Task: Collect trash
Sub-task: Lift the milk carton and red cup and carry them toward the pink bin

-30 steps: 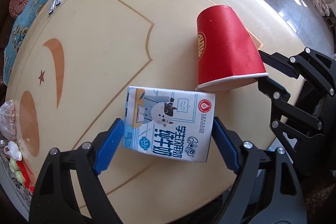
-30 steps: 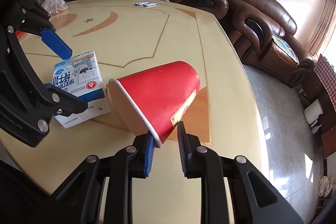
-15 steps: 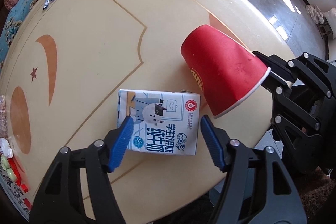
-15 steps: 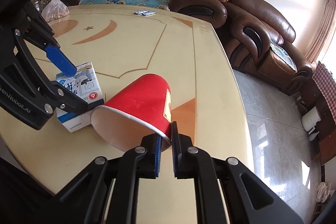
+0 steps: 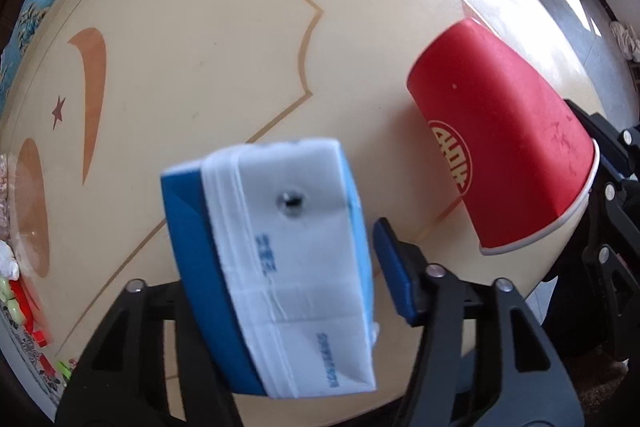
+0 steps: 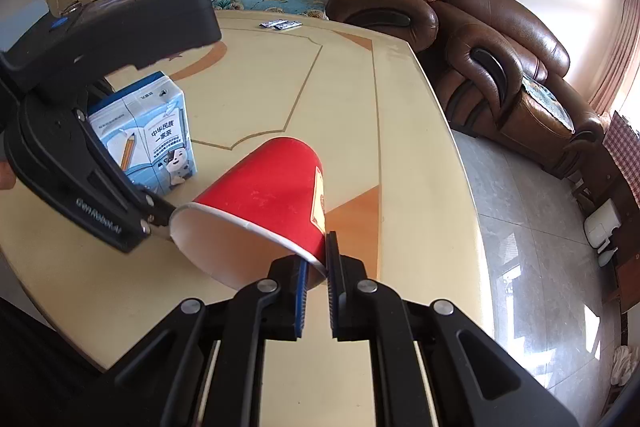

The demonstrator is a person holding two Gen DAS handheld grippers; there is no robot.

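The right gripper [image 6: 316, 279] is nearest in its own view, its jaws pinched shut on the rim of the red cup [image 6: 264, 203]. One pad sits inside the mouth and one outside the wall. The cup lies tilted, mouth toward the tongs and base pointing away over the table [image 6: 400, 131], so its long axis runs almost in line with the fingers. That arm slopes down toward the near table edge.

Just past the cup is the carton [image 6: 148, 135], which stands between the fingers of the left gripper [image 5: 288, 267]. This one points straight down from above. Its jaws are closing with the carton between them. In the left wrist view the right-hand pad [image 5: 394, 275] looks a little clear of the carton's side, and the other pad is hidden behind the box, so a firm grip is likely near but I cannot confirm it. The carton's long axis runs toward the camera there, tipped slightly, and the picture is blurred.

So each hand has its own piece of trash: left over the carton, right on the cup. Further off, small packets [image 6: 280, 24] lie near the far table edge, before the sofa [image 6: 440, 19].
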